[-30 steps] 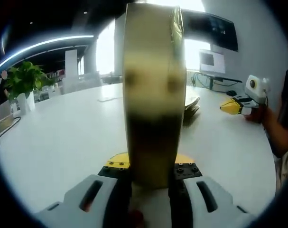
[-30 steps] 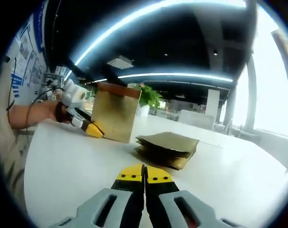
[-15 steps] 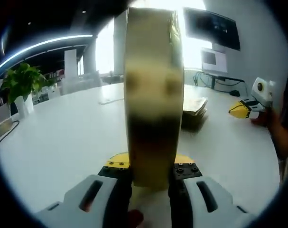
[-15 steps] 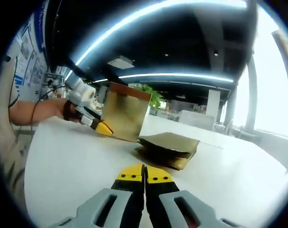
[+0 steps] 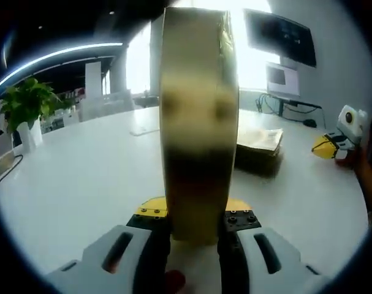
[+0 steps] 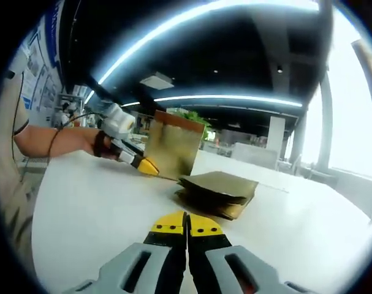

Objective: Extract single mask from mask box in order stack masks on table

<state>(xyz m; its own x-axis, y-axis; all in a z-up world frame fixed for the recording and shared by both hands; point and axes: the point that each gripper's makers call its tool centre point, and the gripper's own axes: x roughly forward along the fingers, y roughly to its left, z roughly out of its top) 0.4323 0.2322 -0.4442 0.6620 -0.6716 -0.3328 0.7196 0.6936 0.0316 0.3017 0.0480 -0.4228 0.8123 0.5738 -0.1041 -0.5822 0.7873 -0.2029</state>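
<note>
In the left gripper view my left gripper (image 5: 195, 222) is shut on the gold mask box (image 5: 198, 116), which stands upright between the jaws and blocks the middle of the view. A stack of gold mask packets (image 5: 258, 146) lies on the white table (image 5: 81, 184) just right of the box. The right gripper (image 5: 331, 147) comes in at the far right. In the right gripper view my right gripper (image 6: 186, 225) is shut with nothing in it, low over the table. Beyond it lies the packet stack (image 6: 217, 191), and the left gripper (image 6: 140, 162) holds the box (image 6: 172, 146) at the stack's left.
A person's forearm (image 6: 57, 139) reaches in from the left. A potted plant (image 5: 25, 107) stands at the table's far left edge. Monitors (image 5: 284, 78) and cables sit at the back right. Open white tabletop (image 6: 94, 220) lies in front of the stack.
The left gripper has carried the mask box toward the packet stack, so the stack looks larger and closer beside it. The right gripper stays still and shut.
</note>
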